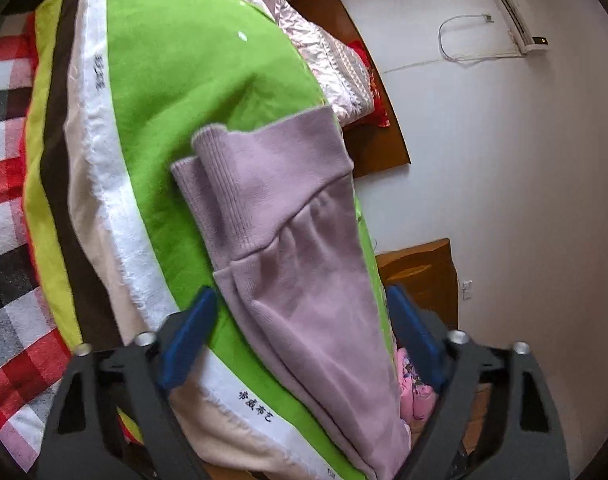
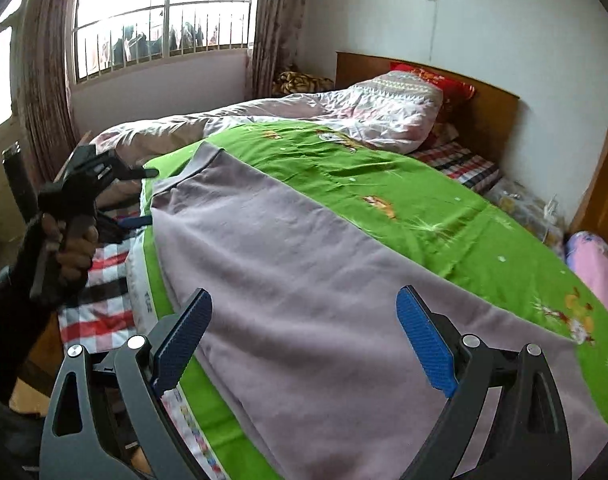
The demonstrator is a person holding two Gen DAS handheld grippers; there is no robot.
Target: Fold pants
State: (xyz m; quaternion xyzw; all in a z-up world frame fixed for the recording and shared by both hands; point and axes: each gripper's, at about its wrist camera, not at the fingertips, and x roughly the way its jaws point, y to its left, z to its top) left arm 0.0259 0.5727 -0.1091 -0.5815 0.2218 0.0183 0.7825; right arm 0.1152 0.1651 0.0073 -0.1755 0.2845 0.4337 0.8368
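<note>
Item 1, pants point(image 2: 304, 280): lilac fleece, lying lengthwise on the green sheet point(image 2: 444, 208) atop the bed point(image 2: 116, 316), along the edge nearest the person. Ribbed waistband point(image 1: 240, 184) at the far end in left wrist view, partly turned over on itself; gathered fabric just below it. In right wrist view the cloth spreads wide and mostly flat, w/ soft creases, running from between the fingers up to the far edge of the sheet.

Item 2, left gripper point(image 1: 304, 336): fingers spread wide, blue pads point(image 1: 188, 340) either side of the pants leg, holding nothing. Whether the pads touch the cloth: cannot tell. Same tool also seen from the right wrist view point(image 2: 104, 184), held in a dark-sleeved hand point(image 2: 70, 248) beside the bed's edge near the pants' far end.

Item 3, right gripper point(image 2: 304, 340): fingers spread wide over the near part of the pants, nothing held; blue pads point(image 2: 424, 344) apart from each other w/ cloth showing between.

Item 4, bedding: green sheet w/ small cartoon prints and white selvedge strip point(image 1: 104, 184) bearing printed characters; red/white/black check blanket point(image 1: 8, 200) underneath at the bed side; pale pink quilt point(image 2: 344, 120) bunched at the head end; red pillow point(image 2: 444, 76) against the wooden headboard point(image 2: 492, 108).

Item 5, room: barred window point(image 2: 164, 16) w/ curtains point(image 2: 44, 100); wall AC unit point(image 1: 512, 12) w/ loose cable; pink printed bundle point(image 2: 596, 264) beside the bed, far right.
</note>
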